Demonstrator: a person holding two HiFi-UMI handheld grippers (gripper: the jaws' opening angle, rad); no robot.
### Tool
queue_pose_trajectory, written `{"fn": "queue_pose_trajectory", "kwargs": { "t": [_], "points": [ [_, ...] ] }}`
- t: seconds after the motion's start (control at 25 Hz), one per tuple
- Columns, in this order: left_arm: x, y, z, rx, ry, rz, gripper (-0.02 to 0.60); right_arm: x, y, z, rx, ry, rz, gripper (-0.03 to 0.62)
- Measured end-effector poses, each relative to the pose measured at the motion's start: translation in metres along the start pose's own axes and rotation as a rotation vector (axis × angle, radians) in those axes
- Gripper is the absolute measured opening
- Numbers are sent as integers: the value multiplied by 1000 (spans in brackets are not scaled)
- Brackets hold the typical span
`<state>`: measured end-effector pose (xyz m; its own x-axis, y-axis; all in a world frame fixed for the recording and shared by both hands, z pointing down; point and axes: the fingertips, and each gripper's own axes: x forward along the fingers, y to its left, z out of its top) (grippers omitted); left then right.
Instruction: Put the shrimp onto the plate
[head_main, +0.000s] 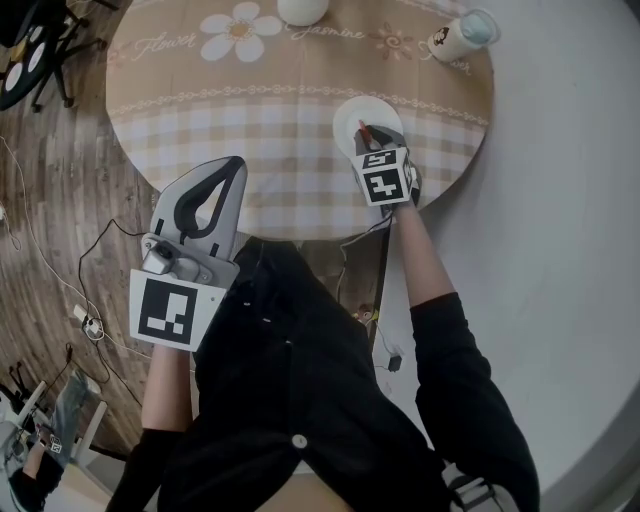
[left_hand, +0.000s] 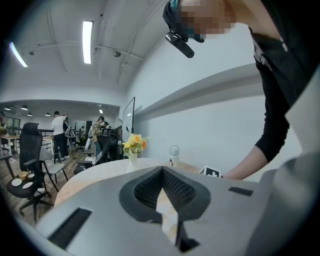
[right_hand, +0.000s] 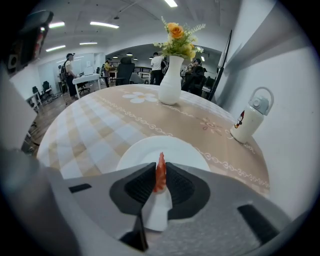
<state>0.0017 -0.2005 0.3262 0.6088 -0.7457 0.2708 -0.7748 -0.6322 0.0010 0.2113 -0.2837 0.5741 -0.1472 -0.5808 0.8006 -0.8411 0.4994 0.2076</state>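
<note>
The right gripper is squeezing the red shrimp between its jaws and holding it just over the white plate on the counter. The left gripper is waiting by the counter's edge, pinched closed with nothing inside.

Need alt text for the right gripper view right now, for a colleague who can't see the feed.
The right gripper has its jaws shut on an orange shrimp, with a white plate just beyond on a checked round table. Behind stand a white vase of flowers and, at right, a white bottle.
</note>
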Motion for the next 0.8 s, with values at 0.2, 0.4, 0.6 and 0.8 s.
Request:
{"fn": "queue_pose_trajectory", "kwargs": {
  "t": [0.2,0.4,0.6,0.8],
  "points": [
    [-1,2,0,-2,-1,5,0,5,2,-1,29,24,43,74],
    [-3,3,1,-2,-8,12,2,8,-2,-6,86,44,67,110],
    [-5,2,0,-2,-5,16,2,5,-2,-4,116,18,72,137],
    [-4,-1,1,3,-6,11,0,-2,-5,3,161,-30,63,149]
  ]
}}
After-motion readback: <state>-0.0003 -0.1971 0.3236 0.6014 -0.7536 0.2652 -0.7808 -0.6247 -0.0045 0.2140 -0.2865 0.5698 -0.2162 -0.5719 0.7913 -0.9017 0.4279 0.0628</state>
